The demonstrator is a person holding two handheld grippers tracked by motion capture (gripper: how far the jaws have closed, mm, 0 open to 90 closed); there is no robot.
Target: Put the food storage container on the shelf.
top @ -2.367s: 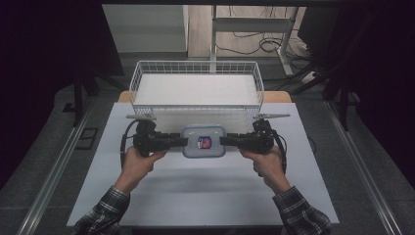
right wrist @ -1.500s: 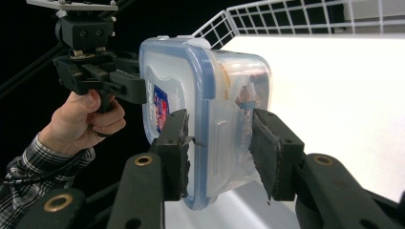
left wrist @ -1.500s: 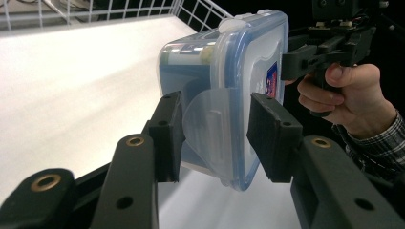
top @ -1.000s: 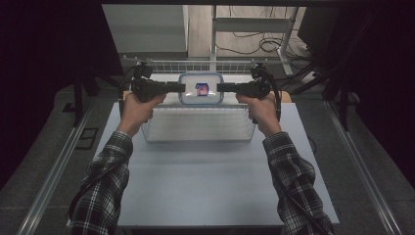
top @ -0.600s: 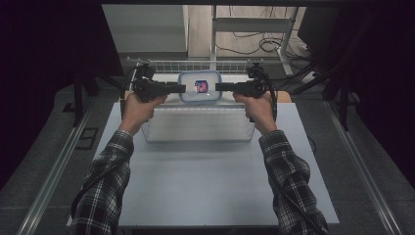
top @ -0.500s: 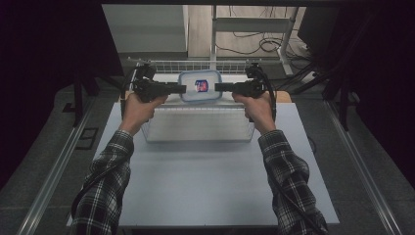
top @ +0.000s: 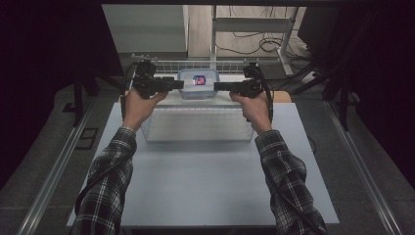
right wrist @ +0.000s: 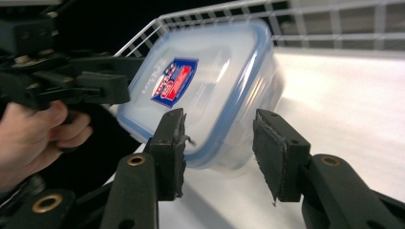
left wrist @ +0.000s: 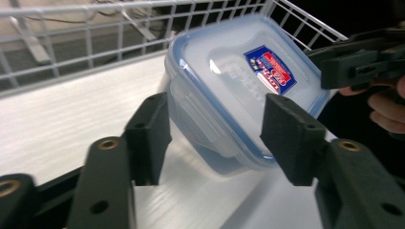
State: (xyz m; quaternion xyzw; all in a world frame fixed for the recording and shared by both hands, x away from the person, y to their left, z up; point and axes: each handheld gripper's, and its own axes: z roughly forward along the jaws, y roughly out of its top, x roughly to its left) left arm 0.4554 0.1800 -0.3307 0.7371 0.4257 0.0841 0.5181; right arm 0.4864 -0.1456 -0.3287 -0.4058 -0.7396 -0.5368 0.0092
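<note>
A clear plastic container with a blue-rimmed lid and a red-and-blue label sits tilted over the far part of the white wire basket. My left gripper points at its left end and my right gripper at its right end. In the left gripper view the container lies between the left gripper's jaws, which have just been opening and stand off its sides. In the right gripper view the container is blurred, with one corner between the right gripper's parted pads.
The basket's wire walls rise close behind the container, and its white floor lies below it. The basket stands at the far end of a pale table mat. Dark rails and cables run along both sides.
Both hands carried the container from the table in front of the basket to over its far part. Over the last second they barely moved, and the container now hangs tilted.
</note>
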